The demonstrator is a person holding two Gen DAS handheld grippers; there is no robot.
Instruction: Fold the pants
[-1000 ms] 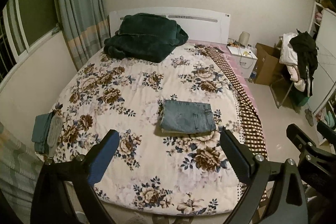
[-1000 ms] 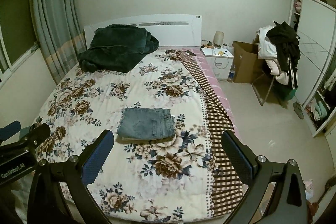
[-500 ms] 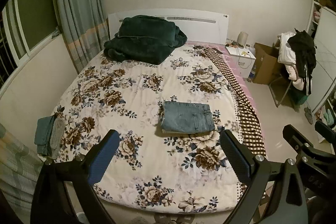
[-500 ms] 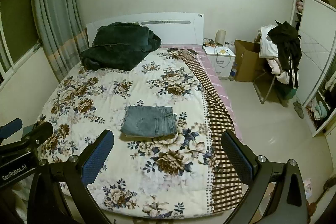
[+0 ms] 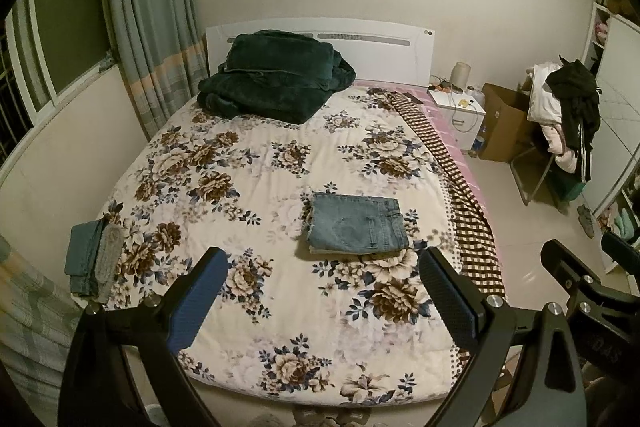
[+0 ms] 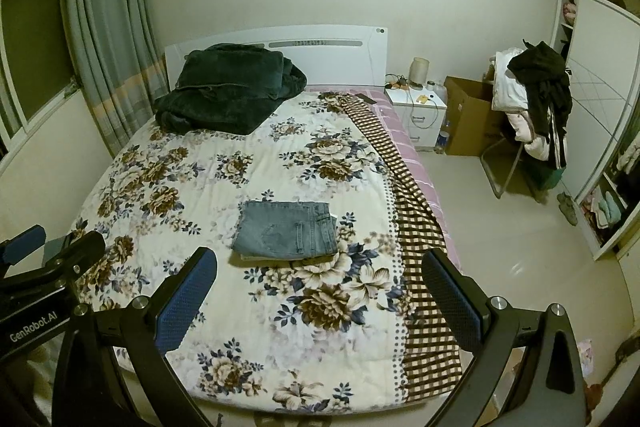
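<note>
A pair of blue jeans point(image 5: 357, 224) lies folded into a flat rectangle on the floral bedspread point(image 5: 256, 187), right of the bed's middle; it also shows in the right wrist view point(image 6: 289, 230). My left gripper point(image 5: 322, 291) is open and empty, held above the foot of the bed, well short of the jeans. My right gripper point(image 6: 320, 291) is also open and empty, beside it to the right. Each gripper shows at the edge of the other's view.
A dark green blanket point(image 5: 272, 83) is heaped at the headboard. Folded teal and grey clothes point(image 5: 92, 259) lie on the bed's left edge. Right of the bed stand a white nightstand point(image 5: 460, 115), a cardboard box point(image 5: 504, 123) and a chair piled with clothes point(image 5: 568, 107). Curtains point(image 5: 152, 27) hang at the left.
Both grippers have drawn back and up from the bed, so the bed and folded jeans look smaller. The jaws stay open. The jeans have not moved.
</note>
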